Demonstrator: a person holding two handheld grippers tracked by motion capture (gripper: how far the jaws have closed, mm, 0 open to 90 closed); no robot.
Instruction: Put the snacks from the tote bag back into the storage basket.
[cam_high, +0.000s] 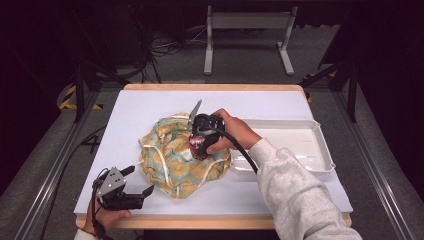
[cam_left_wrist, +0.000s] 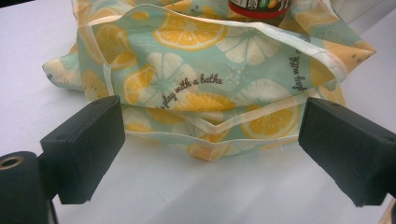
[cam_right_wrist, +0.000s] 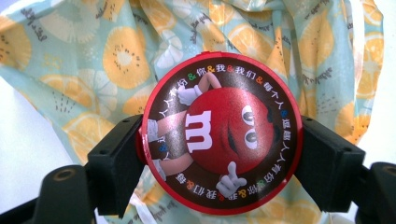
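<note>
**One tin gripped over the cloth bag, one gripper idle**

From the high view I count one desk with a white top, and on it one lemon-print cloth bag, one white tray and two grippers. The bag lies crumpled near the desk's middle; the tray sits just beside it to the right.

My right gripper is over the bag, held in the right hand, and its jaws are clamped on one round candy tin. In the right gripper view the tin's red-rimmed lid faces the camera, with one red cartoon character and a white "m" printed on it, and the bag's fabric lies behind it. One black jaw presses each side of the tin.

My left gripper rests at the desk's near left corner, apart from the bag, in the left hand. In the left gripper view its two jaws stand wide apart with nothing between them, pointing at the bag's near edge. The tin's lower part shows at the top of that view, above the fabric.
</note>
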